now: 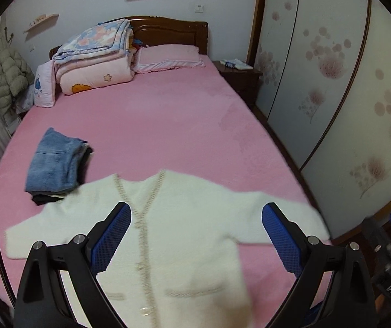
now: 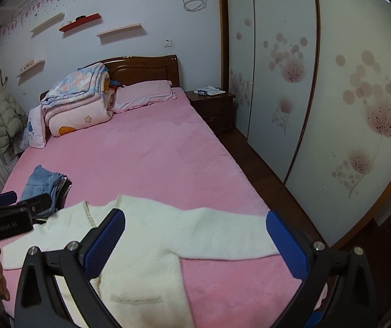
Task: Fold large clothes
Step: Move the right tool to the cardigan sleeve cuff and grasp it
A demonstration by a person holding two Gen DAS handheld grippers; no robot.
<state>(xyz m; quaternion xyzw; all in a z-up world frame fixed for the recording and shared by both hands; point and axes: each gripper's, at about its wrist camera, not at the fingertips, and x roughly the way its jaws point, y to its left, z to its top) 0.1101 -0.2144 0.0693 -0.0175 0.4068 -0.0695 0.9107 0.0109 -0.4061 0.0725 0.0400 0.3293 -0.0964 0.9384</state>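
- The white cardigan (image 1: pixel 184 235) lies flat on the pink bed (image 1: pixel 168 125), close to the foot edge. Its front faces up and both sleeves are spread out to the sides. I think it is laid out like this so it is easy to fold.
- The left gripper (image 1: pixel 195 235) hangs over the middle of the cardigan. Its blue pads are wide apart and hold nothing.
- The right gripper (image 2: pixel 195 243) hangs over the sleeve that points to the bed's right edge. It is spread wide too, and it holds nothing.
- My guess is that folding has not started, since no part of the cardigan is turned over yet.
- A pile of folded clothes (image 1: pixel 55 164), with jeans on top, sits near the bed's left edge, just beside the other sleeve. It looks like the place for finished things.
- Folded quilts (image 1: pixel 94 57) and a pillow (image 1: pixel 168 57) are stacked at the head edge, well apart from the cardigan, so the middle of the bed is free.
- There is no box or basket to see. The bed carries everything.
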